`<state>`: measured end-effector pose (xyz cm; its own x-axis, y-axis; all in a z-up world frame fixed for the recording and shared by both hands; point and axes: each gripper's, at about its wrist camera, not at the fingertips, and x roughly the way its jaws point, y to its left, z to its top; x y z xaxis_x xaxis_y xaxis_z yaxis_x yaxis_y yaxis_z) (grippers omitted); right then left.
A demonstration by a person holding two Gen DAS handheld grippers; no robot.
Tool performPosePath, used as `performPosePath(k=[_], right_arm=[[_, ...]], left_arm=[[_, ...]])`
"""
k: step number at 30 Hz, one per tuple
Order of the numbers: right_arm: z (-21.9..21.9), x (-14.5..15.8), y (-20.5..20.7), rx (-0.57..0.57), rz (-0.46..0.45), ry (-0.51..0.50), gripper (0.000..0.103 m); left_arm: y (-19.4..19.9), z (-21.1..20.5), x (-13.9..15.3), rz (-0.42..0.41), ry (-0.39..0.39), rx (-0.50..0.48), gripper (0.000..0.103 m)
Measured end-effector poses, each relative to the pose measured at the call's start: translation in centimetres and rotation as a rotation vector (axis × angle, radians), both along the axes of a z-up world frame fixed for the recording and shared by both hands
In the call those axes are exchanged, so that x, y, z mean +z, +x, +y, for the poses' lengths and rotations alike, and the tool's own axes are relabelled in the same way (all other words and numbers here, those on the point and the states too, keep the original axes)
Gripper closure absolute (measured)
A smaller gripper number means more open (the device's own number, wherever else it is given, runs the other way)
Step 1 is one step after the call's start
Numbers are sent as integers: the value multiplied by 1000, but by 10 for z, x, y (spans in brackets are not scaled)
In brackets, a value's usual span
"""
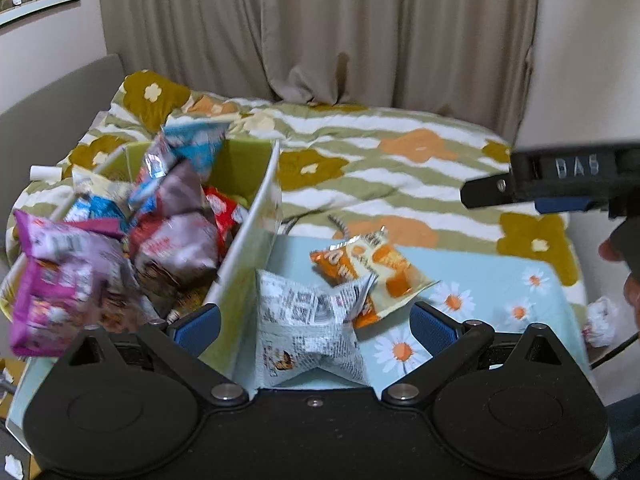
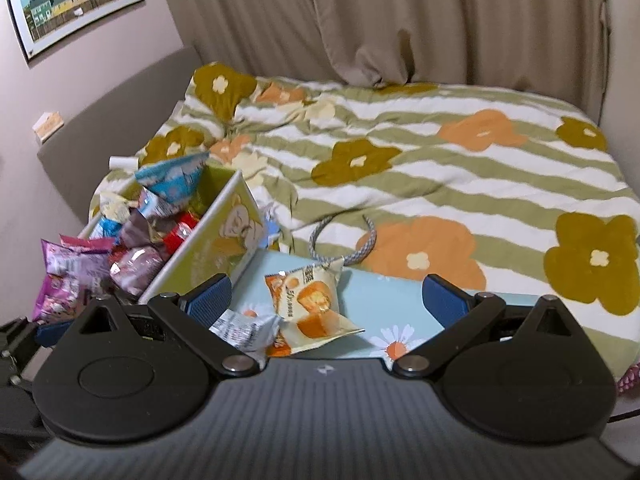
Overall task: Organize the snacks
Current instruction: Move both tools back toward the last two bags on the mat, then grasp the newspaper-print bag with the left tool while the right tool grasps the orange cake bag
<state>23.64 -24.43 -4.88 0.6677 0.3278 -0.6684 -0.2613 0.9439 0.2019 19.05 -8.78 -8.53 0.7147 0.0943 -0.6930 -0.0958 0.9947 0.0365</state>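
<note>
A green and white box (image 1: 256, 216) stands at the left of a light blue daisy-print surface (image 1: 480, 280), piled with several snack packets (image 1: 172, 240). An orange cake packet (image 1: 376, 264) and a silver printed packet (image 1: 308, 312) lie beside the box. My left gripper (image 1: 316, 326) is open and empty, its fingers either side of the silver packet. My right gripper (image 2: 326, 300) is open and empty above the orange packet (image 2: 308, 304) and the silver packet (image 2: 244, 328). The box (image 2: 216, 240) stands to its left. The right gripper also shows in the left wrist view (image 1: 560, 188).
A bed with a green striped flower quilt (image 2: 440, 168) lies behind the blue surface. A grey braided cord loop (image 2: 344, 240) rests on the quilt. Beige curtains (image 2: 400, 20) hang at the back. A purple packet (image 1: 56, 280) hangs over the box's near left edge.
</note>
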Motion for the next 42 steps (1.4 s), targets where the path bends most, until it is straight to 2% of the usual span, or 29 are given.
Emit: performPosePath(k=[9,15,23,26,27,36,42], right_arm=[[12,-52,50,76,95,10,0],[25,-80,75,117,148,18,0],[36,-104,97,155,195,21,0],[39,-110,102,165,209,21,0],[40,-112,104,169,214,22,0],[48,-125,111,180,248,18,0],[57,-129,111,198,254,2,0]], left_arm=[[39,-11,-58,83,54,101,1],[59,-16,-75,108,101,119,1],[76,-17,-98,162,115,124,1],[81,-15,-106,195,115,124,7],[82,-15,-108,201,121,122,11],[72,-8,-104,190,123,89,21],[62,-5,-99,200,103,96,22]])
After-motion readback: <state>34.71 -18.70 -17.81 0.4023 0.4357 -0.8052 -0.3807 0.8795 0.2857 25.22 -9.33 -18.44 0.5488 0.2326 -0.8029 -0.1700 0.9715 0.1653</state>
